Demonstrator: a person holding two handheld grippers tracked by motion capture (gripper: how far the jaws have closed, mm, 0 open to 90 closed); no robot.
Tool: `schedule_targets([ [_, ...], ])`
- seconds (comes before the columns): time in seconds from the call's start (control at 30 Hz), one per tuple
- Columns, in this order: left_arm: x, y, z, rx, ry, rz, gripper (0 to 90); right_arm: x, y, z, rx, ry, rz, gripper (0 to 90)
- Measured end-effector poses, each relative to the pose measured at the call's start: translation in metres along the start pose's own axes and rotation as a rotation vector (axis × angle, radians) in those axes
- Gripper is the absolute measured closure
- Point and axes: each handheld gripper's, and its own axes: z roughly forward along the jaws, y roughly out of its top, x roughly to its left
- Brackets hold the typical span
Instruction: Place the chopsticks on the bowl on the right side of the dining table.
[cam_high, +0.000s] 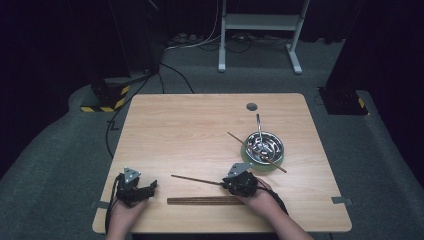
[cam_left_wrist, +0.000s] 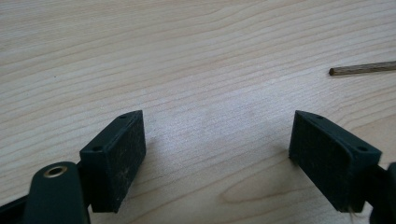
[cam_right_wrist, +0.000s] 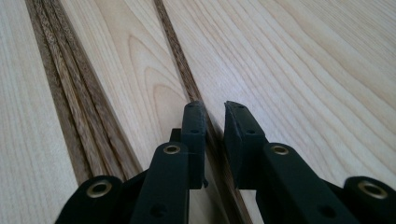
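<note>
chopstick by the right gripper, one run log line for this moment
right gripper: jaws nearly shut astride single chopstick | left gripper: open, idle on table | chopstick bundle: near edge | steel bowl: far right

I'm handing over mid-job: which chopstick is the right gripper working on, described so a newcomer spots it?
On the wooden table, look left of the steel bowl. The single chopstick lies loose, one end between the right gripper jaws. Unlike the bundle of chopsticks nearer the person, it lies alone and slanted.
</note>
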Motion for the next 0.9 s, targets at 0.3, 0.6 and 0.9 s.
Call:
schedule_targets([
  [0.3, 0.000, 0.000, 0.000, 0.000, 0.000, -0.001, 18.6, 0.003, 0.015, 0.013, 0.010, 0.025, -0.036, 78.6],
  [0.6, 0.000, 0.000, 0.000, -0.002, 0.000, -0.001, 18.6, 0.002, 0.020, 0.017, 0.013, 0.045, -0.076, 76.0],
  [0.9, 0.000, 0.000, 0.000, 0.000, 0.000, 0.000, 18.6, 0.005, 0.022, 0.017, 0.025, 0.040, -0.132, 84.0],
])
